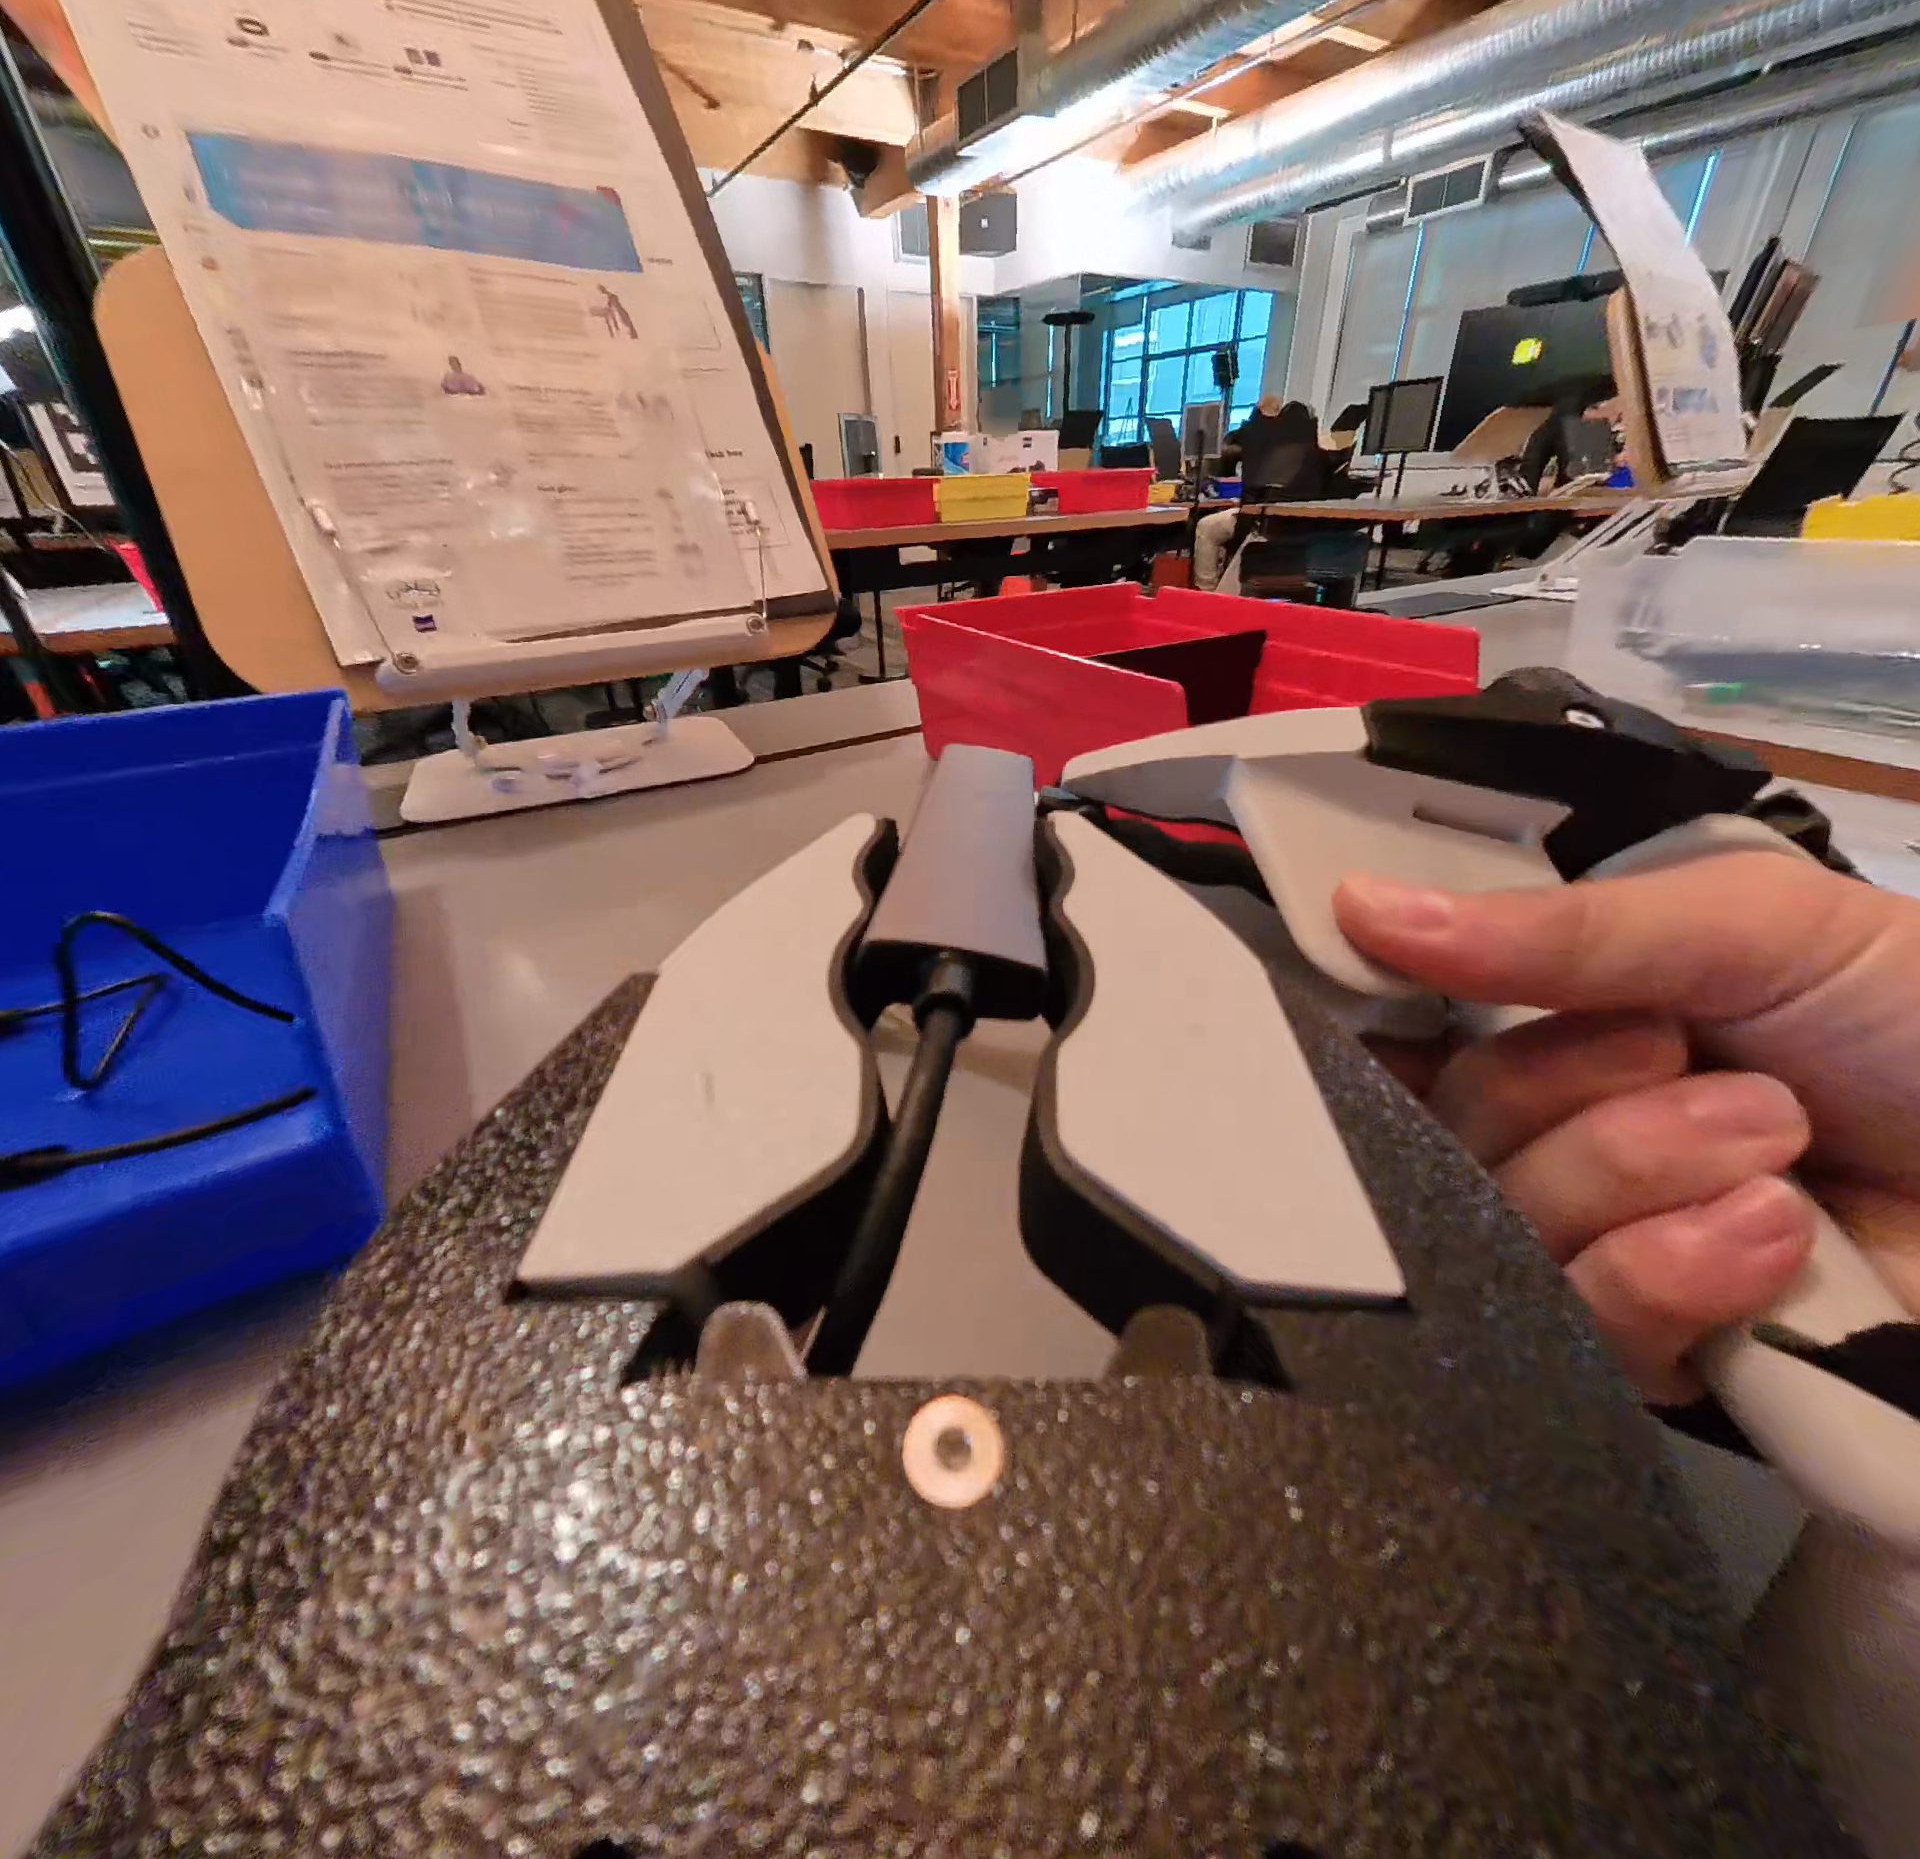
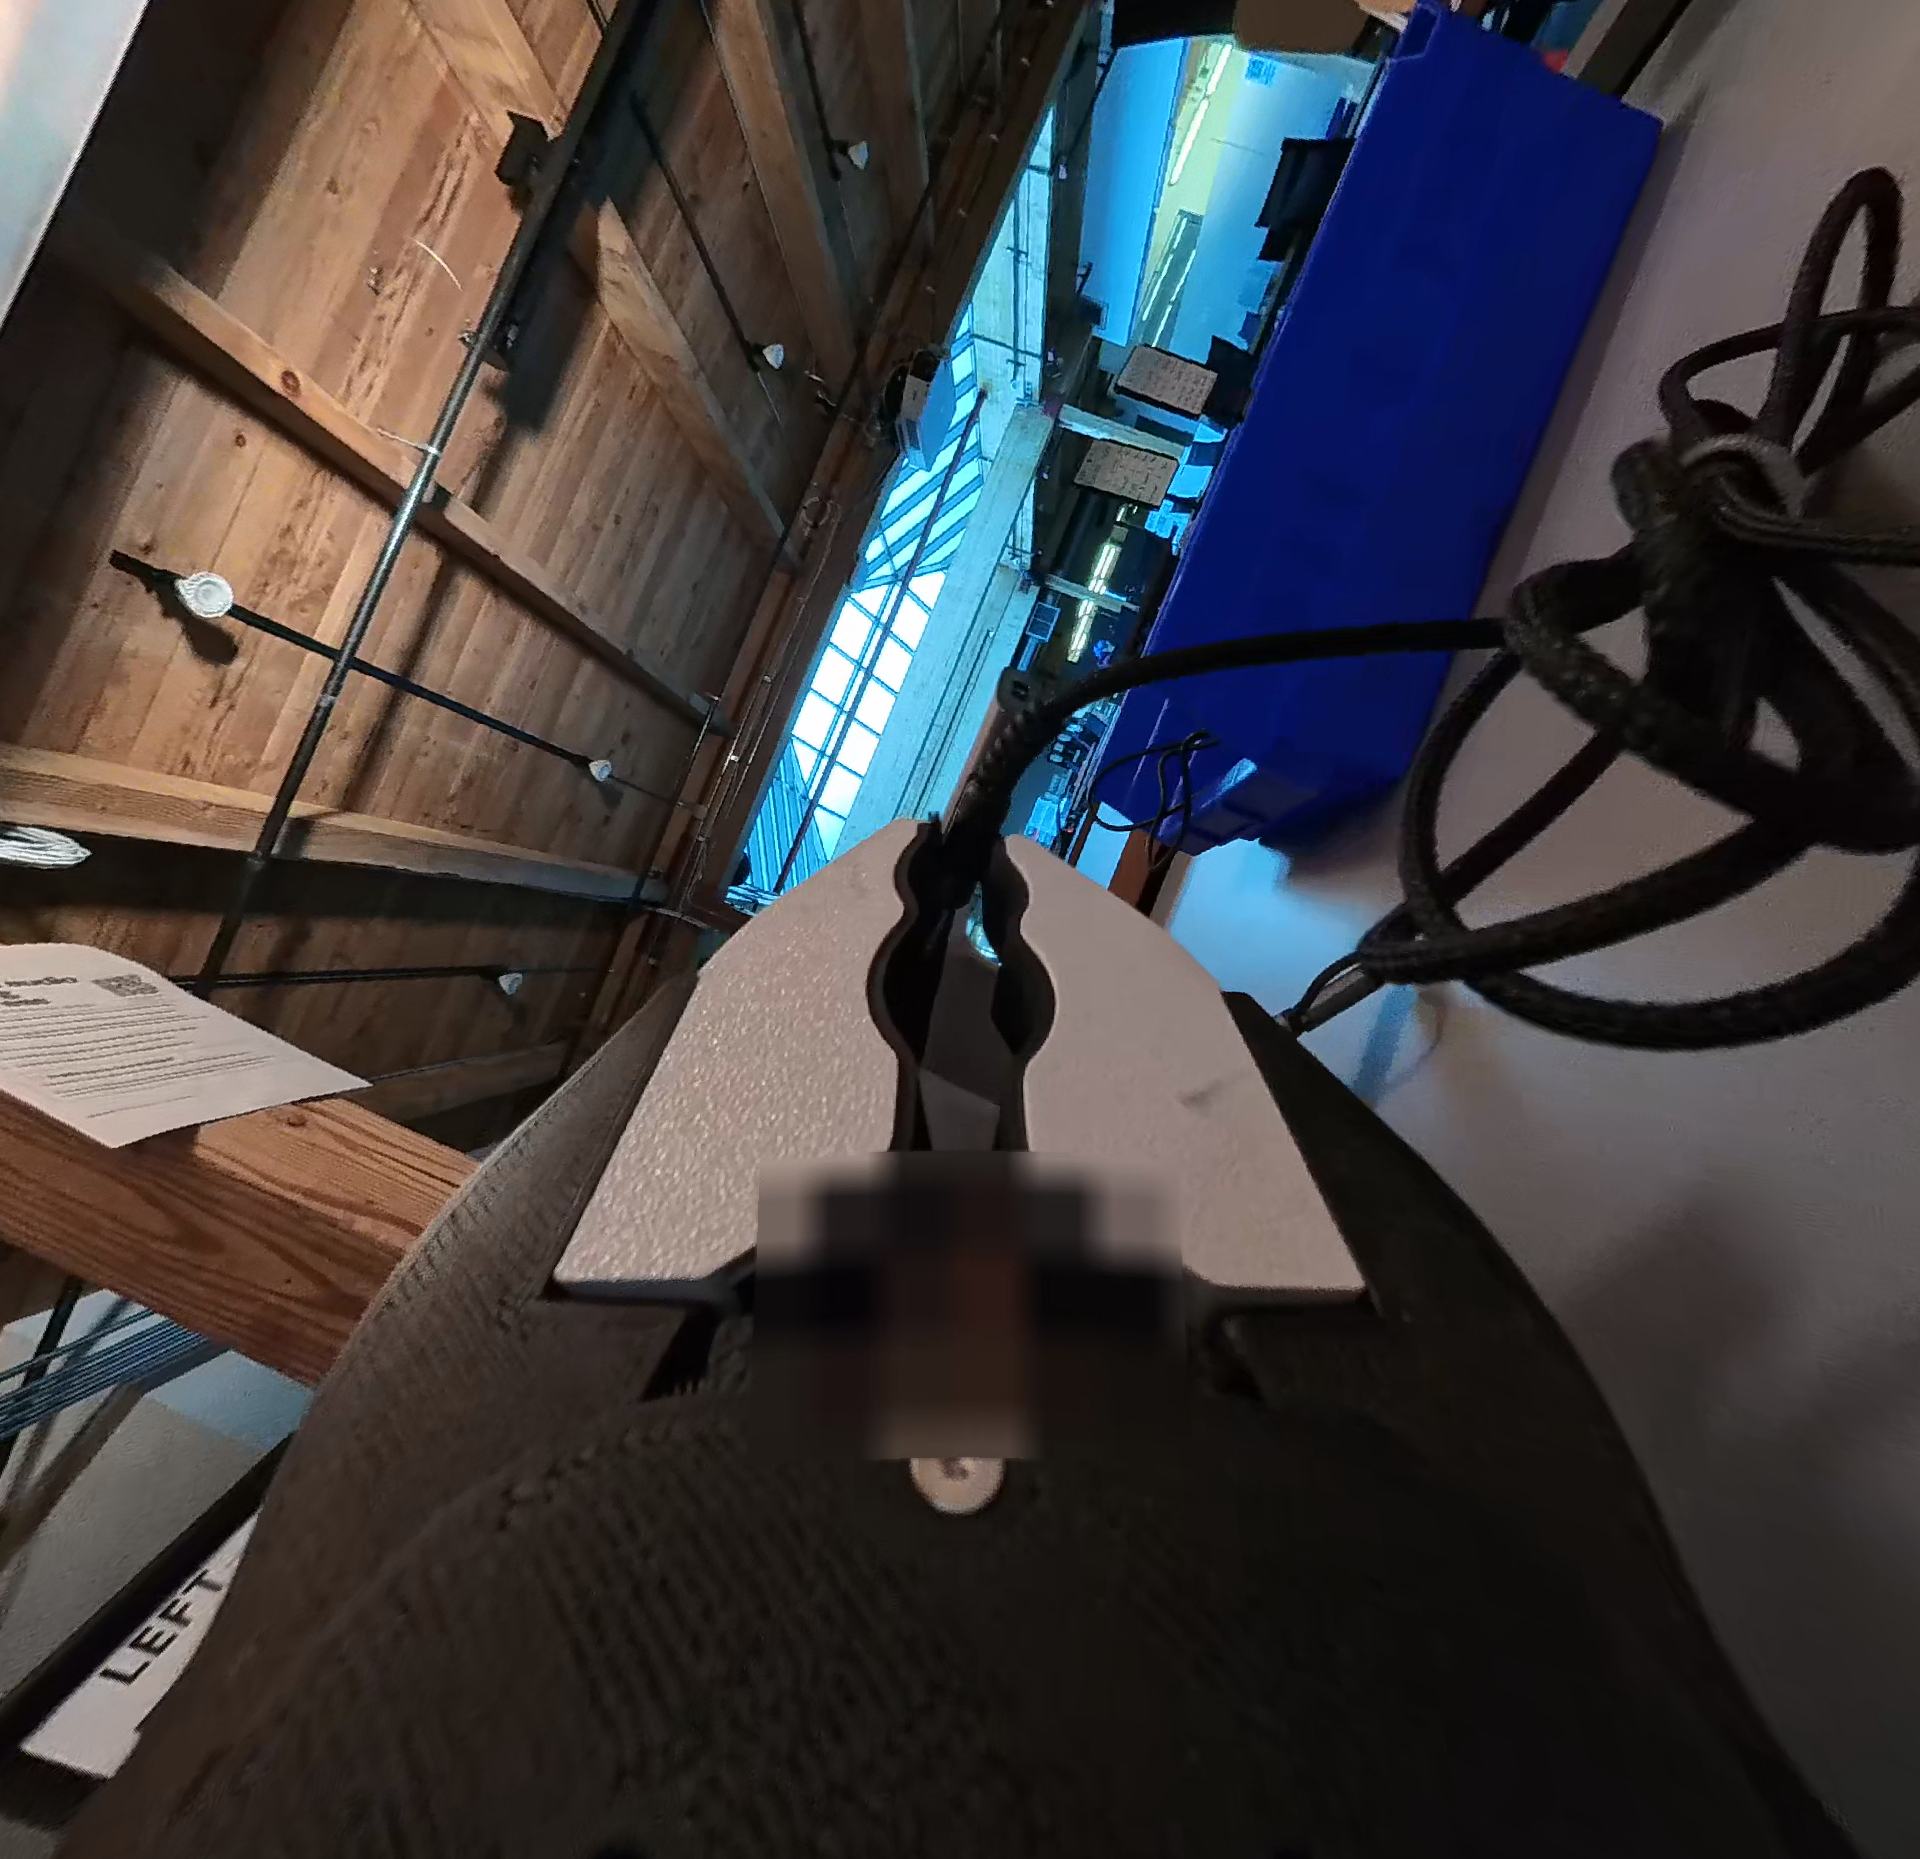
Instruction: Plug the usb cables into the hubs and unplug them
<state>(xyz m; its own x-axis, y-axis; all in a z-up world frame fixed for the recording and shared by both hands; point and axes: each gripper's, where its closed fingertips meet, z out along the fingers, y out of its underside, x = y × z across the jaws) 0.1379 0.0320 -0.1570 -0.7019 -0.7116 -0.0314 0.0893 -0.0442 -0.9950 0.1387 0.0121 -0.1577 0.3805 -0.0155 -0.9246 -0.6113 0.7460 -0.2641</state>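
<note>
A grey USB hub (image 1: 961, 874) is clamped between the two pale fingers (image 1: 727, 1071) of the left gripper (image 1: 961, 853), which are closed against its long sides. The hub is held just above the grey bench (image 1: 499, 936), pointing away from the camera, and its short black lead (image 1: 894, 1175) runs back between the fingers.

At the right of the left wrist view, the right gripper (image 1: 1164, 781) is seen turned on its side, gripped by a hand (image 1: 1621, 1071), with its tip just beside the far end of the hub. In the right wrist view, the right gripper (image 2: 961, 874) is closed on a black braided USB cable (image 2: 997, 760) near its plug. The cable arcs away to a tied black bundle (image 2: 1704, 666) lying on the bench. Whether the plug is seated in the hub cannot be told.

A blue bin (image 1: 177, 988) is set on the bench at the left, and thin black wires (image 1: 114, 999) are seen lying in it. A red bin (image 1: 1039, 666) is placed behind the hub; a black divider (image 1: 1195, 666) is seen inside, but its contents are hidden. Beside it a document stand (image 1: 436, 355) holding printed sheets is propped upright.
</note>
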